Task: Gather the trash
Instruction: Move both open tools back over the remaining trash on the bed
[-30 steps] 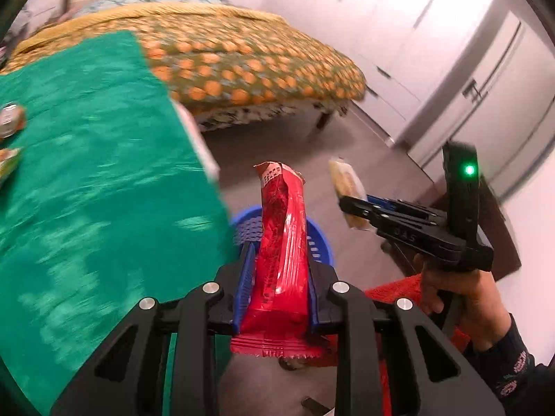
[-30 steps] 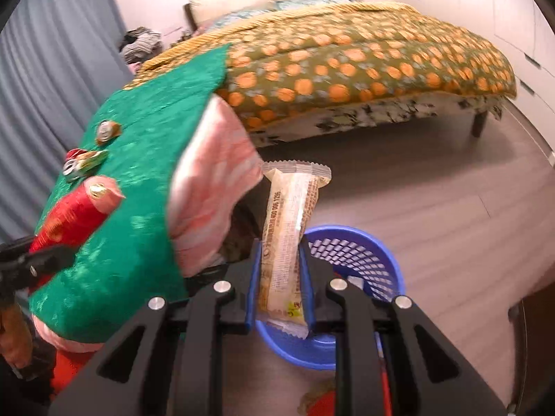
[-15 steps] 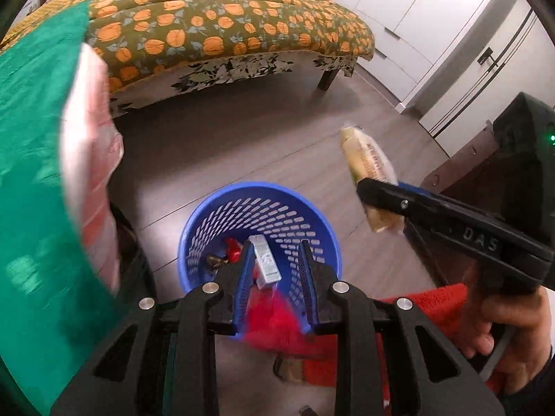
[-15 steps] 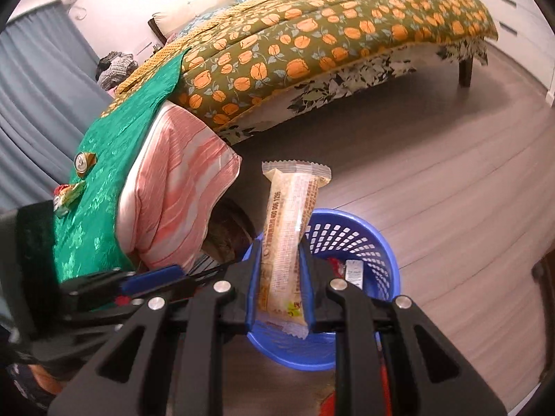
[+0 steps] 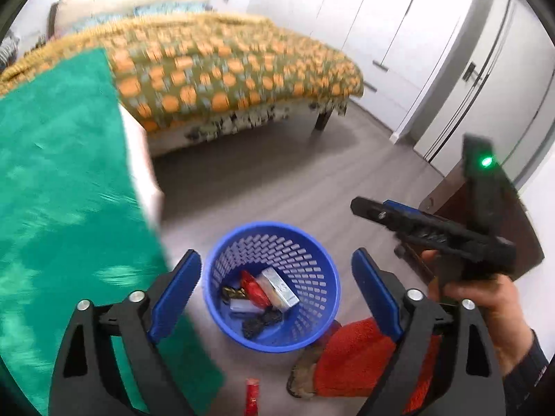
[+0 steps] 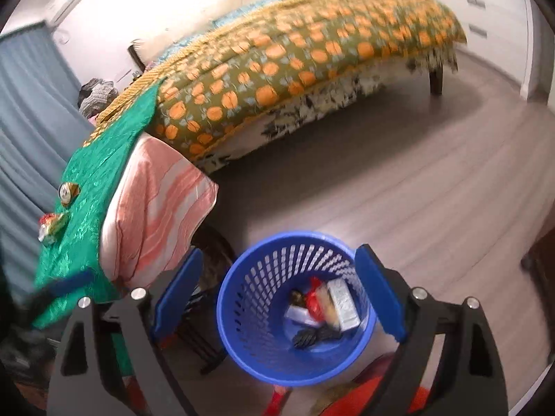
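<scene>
A blue mesh basket [image 5: 242, 239] stands on the floor below both grippers. My left gripper [image 5: 275, 260] hangs over it, its jaws opening and nothing between them. My right gripper [image 6: 277, 263] is also above the basket [image 6: 298, 235], its jaws opening and bare. Inside lie a beige bar [image 6: 327, 306], a red wrapper [image 6: 314, 300], a silver box [image 6: 343, 303] and dark scraps. A red packet [image 5: 252, 395] lies on the floor just outside the basket's near side. On the green tablecloth [image 6: 97, 180] remain a crushed can [image 6: 67, 192] and a crumpled wrapper [image 6: 52, 227].
A bed with an orange-patterned cover [image 5: 225, 79] fills the back. White wardrobes [image 5: 399, 52] line the right wall, with a dark wooden cabinet [image 5: 485, 215] near them. A pink striped cloth [image 6: 156, 208] hangs under the green one. A foot in red [image 5: 347, 357] stands beside the basket.
Both grippers have gone from shut to wide open. The red bar has left the left gripper. The beige bar has left the right one and now lies in the basket.
</scene>
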`<state>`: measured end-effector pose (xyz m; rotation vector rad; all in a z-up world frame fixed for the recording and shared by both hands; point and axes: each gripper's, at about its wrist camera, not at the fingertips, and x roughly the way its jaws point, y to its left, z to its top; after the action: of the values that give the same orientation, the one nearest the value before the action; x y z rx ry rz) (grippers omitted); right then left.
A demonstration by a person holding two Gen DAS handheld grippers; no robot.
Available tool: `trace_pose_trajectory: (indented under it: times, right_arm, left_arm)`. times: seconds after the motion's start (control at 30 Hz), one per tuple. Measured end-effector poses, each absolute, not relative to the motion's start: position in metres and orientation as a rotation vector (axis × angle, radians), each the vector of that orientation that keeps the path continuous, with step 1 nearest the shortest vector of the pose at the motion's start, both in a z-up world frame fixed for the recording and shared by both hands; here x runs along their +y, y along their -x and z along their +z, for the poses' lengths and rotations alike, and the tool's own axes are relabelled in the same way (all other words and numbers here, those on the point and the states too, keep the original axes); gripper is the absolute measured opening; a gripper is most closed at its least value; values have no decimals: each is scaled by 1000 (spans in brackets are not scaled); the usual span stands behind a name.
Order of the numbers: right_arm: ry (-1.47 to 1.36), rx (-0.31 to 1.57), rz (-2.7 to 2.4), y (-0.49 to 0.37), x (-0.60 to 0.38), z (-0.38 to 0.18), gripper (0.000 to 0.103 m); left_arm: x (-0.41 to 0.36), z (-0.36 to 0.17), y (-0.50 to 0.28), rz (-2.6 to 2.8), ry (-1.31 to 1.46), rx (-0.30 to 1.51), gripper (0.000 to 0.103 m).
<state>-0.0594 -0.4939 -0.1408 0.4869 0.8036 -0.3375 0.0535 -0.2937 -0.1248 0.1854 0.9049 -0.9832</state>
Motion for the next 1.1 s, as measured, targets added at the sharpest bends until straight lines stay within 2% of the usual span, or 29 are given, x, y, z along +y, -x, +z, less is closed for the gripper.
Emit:
trace_pose_trajectory:
  times: [0.13,0.33,0.6,0.77,1.1]
  right_arm:
    - [-356,778,-275,39,-447,-116,94]
    - [-191,839,10,-50,-325,-86,98]
    - [6,983,172,-214,-199,-130,98]
    - [29,1002,152,-246,-191,-149,99]
    - [41,1004,146,-250,-193,-151,98]
  left_arm:
    - [-233,-99,-64,-897,-184,856,95]
    - [-99,-102,-123,-548,-128,896,95]
    - [32,-127,-221,-125,-128,915,96]
    - [71,-147,-251,-62,-24,965,98]
    - [63,-150,-255,-51,-49,967,99]
